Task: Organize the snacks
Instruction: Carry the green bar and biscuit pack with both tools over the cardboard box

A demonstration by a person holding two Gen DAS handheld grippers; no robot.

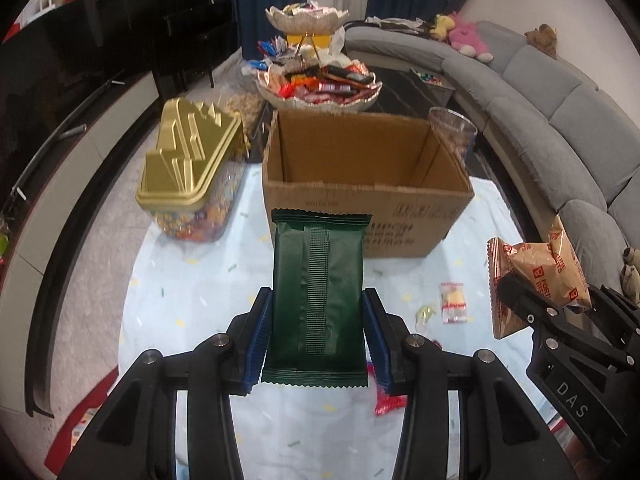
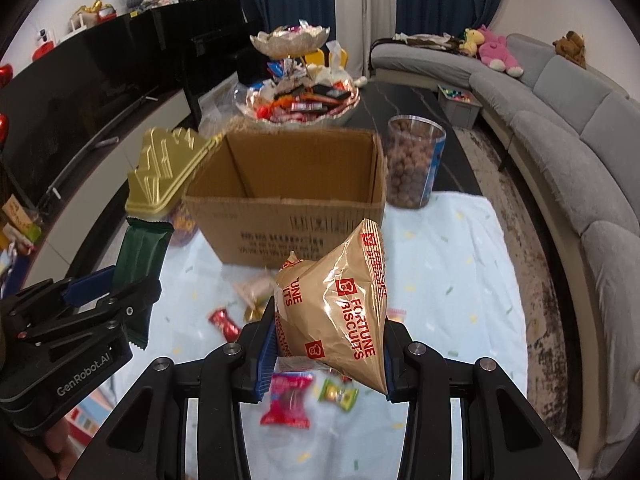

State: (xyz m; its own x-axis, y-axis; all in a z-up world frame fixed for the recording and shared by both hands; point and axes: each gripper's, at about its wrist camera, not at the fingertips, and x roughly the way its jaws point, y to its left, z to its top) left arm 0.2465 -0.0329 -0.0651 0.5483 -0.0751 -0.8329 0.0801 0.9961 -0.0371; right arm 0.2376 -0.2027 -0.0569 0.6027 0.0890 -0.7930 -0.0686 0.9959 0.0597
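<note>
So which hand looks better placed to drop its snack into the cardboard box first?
Probably the left gripper: its green packet lines up with the box straight ahead. The right gripper's biscuit bag sits off to one side.

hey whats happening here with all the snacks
A person is sorting snacks with two handheld grippers. The left gripper holds a dark green packet; the right gripper holds a tan Fortune Biscuits bag. Both hover before an open cardboard box that looks empty. Small candies lie loose on the cloth.
</note>
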